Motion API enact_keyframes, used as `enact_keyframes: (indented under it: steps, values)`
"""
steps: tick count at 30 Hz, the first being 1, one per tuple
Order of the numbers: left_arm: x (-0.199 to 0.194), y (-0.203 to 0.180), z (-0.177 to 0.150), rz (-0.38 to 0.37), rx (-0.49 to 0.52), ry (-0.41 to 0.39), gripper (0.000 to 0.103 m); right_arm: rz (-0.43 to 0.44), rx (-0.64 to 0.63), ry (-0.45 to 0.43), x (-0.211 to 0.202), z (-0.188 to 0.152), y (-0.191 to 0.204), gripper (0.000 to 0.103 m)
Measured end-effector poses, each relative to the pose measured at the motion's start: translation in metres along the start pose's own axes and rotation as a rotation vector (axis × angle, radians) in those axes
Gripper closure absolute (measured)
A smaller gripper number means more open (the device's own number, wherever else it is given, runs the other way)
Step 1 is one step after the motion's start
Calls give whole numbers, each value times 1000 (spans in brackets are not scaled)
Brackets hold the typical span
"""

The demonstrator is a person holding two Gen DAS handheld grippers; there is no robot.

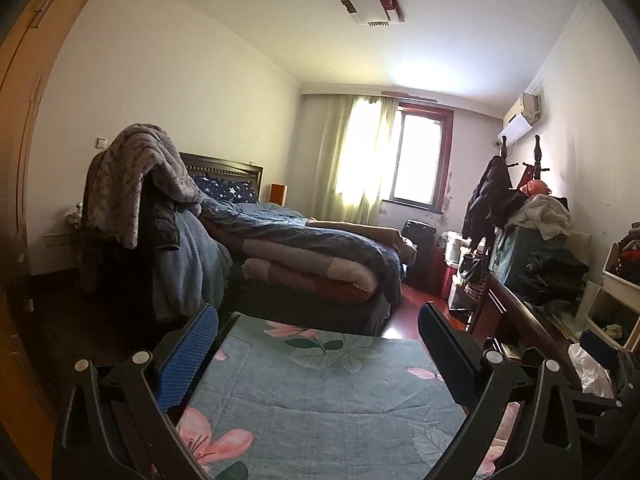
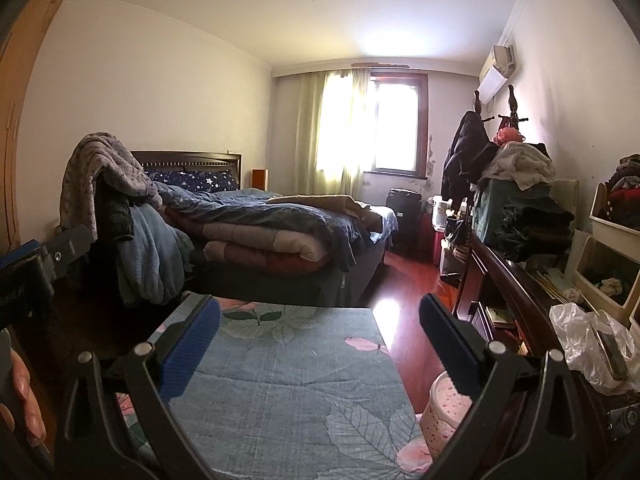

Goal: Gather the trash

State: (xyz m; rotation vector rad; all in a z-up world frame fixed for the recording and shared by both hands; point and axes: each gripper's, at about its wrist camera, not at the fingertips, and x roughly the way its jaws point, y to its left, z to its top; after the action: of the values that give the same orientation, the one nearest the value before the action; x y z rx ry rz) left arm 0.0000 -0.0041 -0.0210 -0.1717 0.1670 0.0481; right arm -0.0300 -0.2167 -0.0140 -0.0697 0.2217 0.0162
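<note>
My left gripper (image 1: 318, 316) is open over a teal floral cloth (image 1: 320, 392), with nothing between its blue pads. My right gripper (image 2: 320, 306) is also open and empty above the same cloth (image 2: 280, 380). A crumpled clear plastic bag (image 2: 588, 344) lies on the dark wooden dresser to the right of the right gripper, and it also shows in the left wrist view as the plastic bag (image 1: 590, 368). Crumpled paper wads (image 2: 610, 286) sit in and beside a cream bin farther right. A pink speckled pail (image 2: 440, 408) stands low, just behind the right finger.
An unmade bed (image 2: 280, 220) piled with quilts fills the middle, with blankets draped over a chair (image 2: 104, 200) at left. The dresser (image 2: 504, 276) carries clothes and cream bins (image 2: 608, 240). Red wooden floor (image 2: 400, 312) runs between bed and dresser. A hand (image 2: 24, 400) shows at far left.
</note>
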Motion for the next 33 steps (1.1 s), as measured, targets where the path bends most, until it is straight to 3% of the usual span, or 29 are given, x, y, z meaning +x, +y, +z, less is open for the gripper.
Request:
enact_keyframes:
  steps: [33]
  values:
    - [4, -10, -3, -30, 30, 7, 4, -9, 23, 34, 10, -8, -4, 3]
